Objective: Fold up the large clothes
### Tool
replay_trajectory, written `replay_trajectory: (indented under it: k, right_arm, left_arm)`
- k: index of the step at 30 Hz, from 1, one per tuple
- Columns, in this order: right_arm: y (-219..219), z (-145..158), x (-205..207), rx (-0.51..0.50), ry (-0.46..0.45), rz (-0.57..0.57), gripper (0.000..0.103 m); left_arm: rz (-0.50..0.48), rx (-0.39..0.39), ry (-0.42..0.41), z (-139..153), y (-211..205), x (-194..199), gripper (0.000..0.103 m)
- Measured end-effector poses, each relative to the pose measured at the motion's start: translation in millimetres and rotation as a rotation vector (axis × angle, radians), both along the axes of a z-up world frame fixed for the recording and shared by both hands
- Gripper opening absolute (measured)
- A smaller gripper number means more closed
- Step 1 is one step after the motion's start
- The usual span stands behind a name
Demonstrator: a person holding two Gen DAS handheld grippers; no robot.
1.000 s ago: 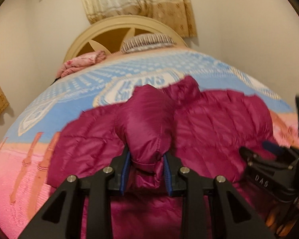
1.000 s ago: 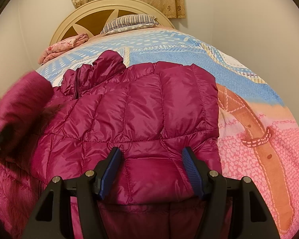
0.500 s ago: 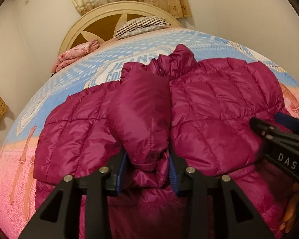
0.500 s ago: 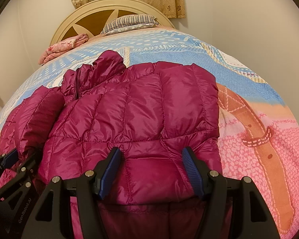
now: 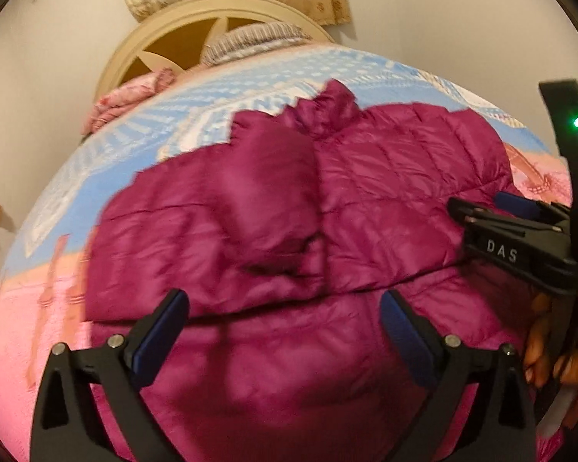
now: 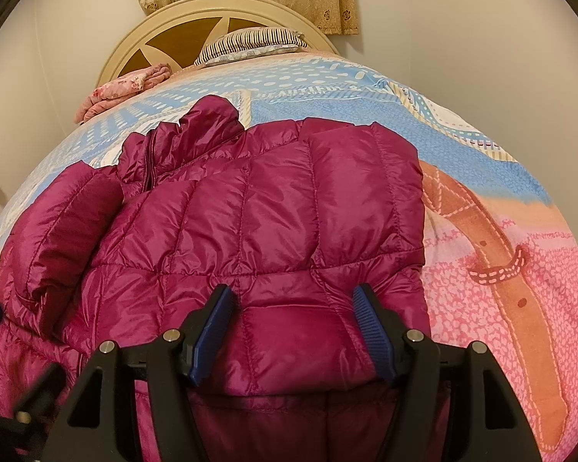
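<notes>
The magenta puffer jacket (image 6: 250, 231) lay across the bed (image 6: 501, 288), collar toward twelve o'clock near the headboard (image 6: 165, 23), both sleeves folded in over the body. The left gripper (image 5: 285, 323) had just sprung its jaws wide — the left sleeve (image 5: 246, 208) it carried lay released on the jacket ahead of its fingertips, nothing between the pads. The right gripper (image 6: 293, 323), at three o'clock in the left wrist view, stood part open over the folded right side; whether its pads were pinching the quilted fabric or only bracketing it I could not tell.

The risk, as I judged it, was spring-back — slick, puffy filling may have let the freed sleeve slide toward nine o'clock and undo the fold. A hasty withdrawal could also have snagged the cuff.
</notes>
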State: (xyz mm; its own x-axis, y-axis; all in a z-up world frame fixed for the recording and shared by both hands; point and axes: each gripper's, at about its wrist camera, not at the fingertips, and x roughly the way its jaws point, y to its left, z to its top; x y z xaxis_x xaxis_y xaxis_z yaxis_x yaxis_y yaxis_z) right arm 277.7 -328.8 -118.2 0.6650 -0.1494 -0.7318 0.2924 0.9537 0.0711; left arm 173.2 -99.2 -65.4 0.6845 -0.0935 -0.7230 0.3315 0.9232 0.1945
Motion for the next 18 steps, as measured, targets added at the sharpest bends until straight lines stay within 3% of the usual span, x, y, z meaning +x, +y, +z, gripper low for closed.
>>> replay_trajectory:
  k: [7, 10, 14, 18]
  right_arm:
    - [1, 0, 0, -0.001, 0.001, 0.000, 0.066]
    - [1, 0, 0, 0.001, 0.000, 0.001, 0.066]
    - [1, 0, 1, -0.007, 0.004, 0.001, 0.066]
    - [5, 0, 2, -0.026, 0.011, 0.003, 0.067]
  left_arm:
    - [0.095, -0.118, -0.065, 26, 56, 4, 0.102]
    - [0.264, -0.154, -0.110, 30, 86, 26, 0.102]
    - [0.471, -0.135, -0.096, 6, 114, 57, 0.102]
    - [0.511, -0.128, -0.020, -29, 119, 73, 0.102]
